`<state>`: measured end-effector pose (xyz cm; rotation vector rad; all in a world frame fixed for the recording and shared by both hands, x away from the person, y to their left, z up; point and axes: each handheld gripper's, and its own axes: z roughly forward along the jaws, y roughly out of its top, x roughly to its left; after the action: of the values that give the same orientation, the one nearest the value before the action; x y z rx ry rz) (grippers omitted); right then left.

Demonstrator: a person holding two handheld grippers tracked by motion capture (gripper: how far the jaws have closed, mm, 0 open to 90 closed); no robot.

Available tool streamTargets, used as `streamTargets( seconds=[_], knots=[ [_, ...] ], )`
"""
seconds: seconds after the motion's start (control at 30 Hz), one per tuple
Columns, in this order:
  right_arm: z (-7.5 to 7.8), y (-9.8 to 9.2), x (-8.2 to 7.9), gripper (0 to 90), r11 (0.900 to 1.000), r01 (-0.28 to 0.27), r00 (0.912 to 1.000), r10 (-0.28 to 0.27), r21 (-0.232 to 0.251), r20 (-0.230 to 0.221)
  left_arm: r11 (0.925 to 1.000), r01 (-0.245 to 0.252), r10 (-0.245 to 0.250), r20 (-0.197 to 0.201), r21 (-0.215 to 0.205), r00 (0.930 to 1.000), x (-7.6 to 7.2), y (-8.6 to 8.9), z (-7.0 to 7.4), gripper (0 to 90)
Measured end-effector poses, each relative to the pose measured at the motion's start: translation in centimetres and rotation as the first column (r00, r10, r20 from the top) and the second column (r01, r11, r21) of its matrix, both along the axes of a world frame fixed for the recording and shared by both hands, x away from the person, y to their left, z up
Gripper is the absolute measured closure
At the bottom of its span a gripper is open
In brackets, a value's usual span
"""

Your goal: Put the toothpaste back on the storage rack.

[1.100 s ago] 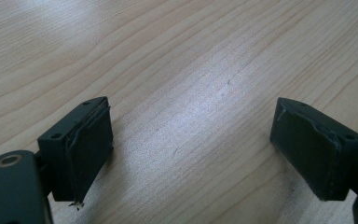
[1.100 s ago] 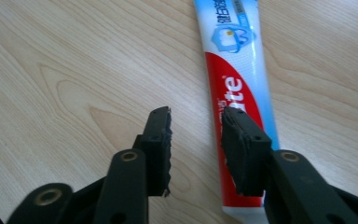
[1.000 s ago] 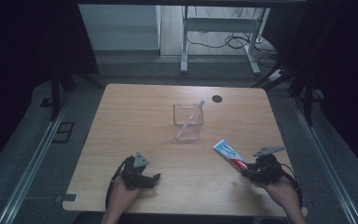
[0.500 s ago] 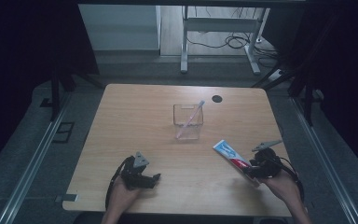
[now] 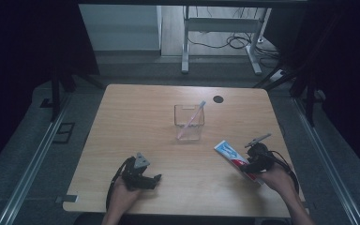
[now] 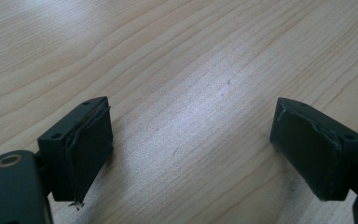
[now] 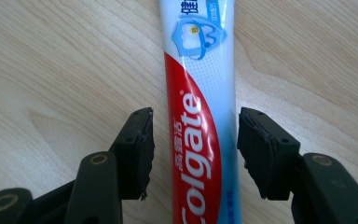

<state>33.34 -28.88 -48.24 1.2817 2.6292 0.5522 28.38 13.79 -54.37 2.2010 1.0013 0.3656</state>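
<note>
A dark room with grey floor and cables behind surrounds a pale wooden table (image 5: 136, 122). Near its centre stands a clear container (image 5: 189, 123) with a pink straw-like stick (image 5: 192, 119) leaning in it. The toothpaste tube (image 7: 200, 116), marked "Colgate" in white on red, lies flat by the right edge. The right gripper (image 7: 193, 154) straddles it, its jaws just opened, pads clear of the tube. The left gripper (image 6: 191, 149) rests wide open over bare wood.

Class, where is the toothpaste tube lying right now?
In the high view the toothpaste tube lies flat near the table's front right, between the right gripper's open jaws, just right of the clear cup.
</note>
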Motion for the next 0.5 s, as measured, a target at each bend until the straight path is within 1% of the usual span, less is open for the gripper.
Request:
streamTargets(
  seconds=[0.13,0.2,0.23,0.3,0.4,0.5],
  knots=[
    [-0.2,0.6,0.5,44.6,0.999,-0.009,0.9999,0.009,-0.033,-0.008,1.0,0.0,0.0,0.0,0.0,1.0,0.0,0.0,0.0,13.0],
    [-0.3,0.7,0.7,44.7,0.999,-0.012,0.9999,0.012,-0.037,-0.011,1.0,0.0,0.0,0.0,0.0,1.0,0.0,0.0,0.0,13.0],
    [-0.5,0.8,1.0,45.3,0.999,-0.008,0.9997,0.007,-0.045,-0.022,1.0,0.0,0.0,0.0,0.0,1.0,0.0,0.0,0.0,13.1],
    [-0.7,1.0,1.3,46.1,0.998,-0.009,0.9996,0.007,-0.058,-0.029,1.0,0.0,0.0,0.0,0.0,1.0,0.0,0.0,0.0,13.1],
    [-0.9,1.1,1.6,47.3,0.998,-0.006,0.9994,0.004,-0.063,-0.035,1.0,0.0,0.0,0.0,0.0,1.0,0.0,0.0,0.0,13.0],
    [-1.2,1.4,2.2,48.6,0.998,-0.015,0.9989,0.012,-0.066,-0.046,1.0,0.0,0.0,0.0,0.0,1.0,0.0,0.0,0.0,13.0]
  ],
)
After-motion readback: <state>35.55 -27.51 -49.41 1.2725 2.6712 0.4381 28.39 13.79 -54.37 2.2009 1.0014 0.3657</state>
